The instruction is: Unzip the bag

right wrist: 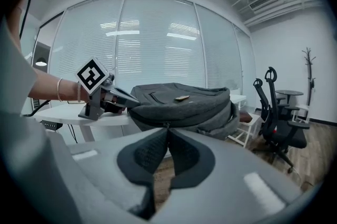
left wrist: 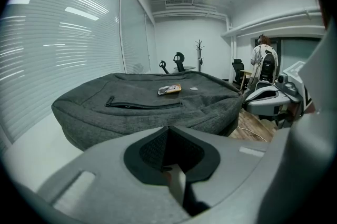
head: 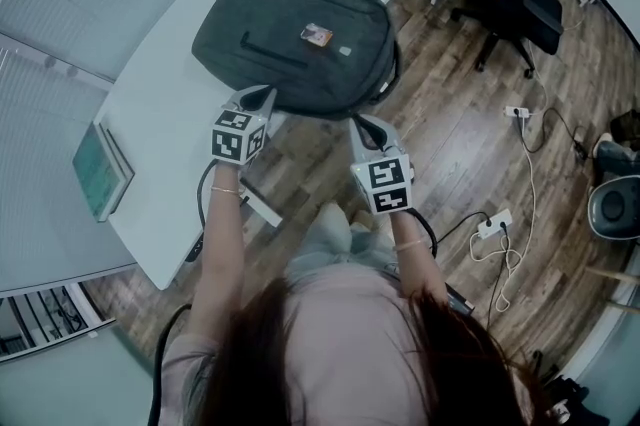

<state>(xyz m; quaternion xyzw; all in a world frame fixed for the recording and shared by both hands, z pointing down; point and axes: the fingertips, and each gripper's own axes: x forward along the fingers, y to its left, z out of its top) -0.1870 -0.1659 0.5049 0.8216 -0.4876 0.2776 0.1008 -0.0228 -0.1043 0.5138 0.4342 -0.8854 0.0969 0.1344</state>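
Slipping is the danger: right gripper (head: 361, 123), clamped on the pull (right wrist: 166, 125), may lose it if bag (head: 290, 44) slides, as left gripper (head: 264, 95), jaws together, seems only to touch it.

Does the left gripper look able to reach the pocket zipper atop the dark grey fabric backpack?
Probably yes: the left gripper is at the edge of the dark grey fabric backpack, with nothing between it and the pocket zipper.

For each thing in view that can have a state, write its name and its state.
backpack: lying flat, overhanging the table edge
front pocket zip: closed
left gripper: jaws together
right gripper: jaws together, tips at the backpack's edge
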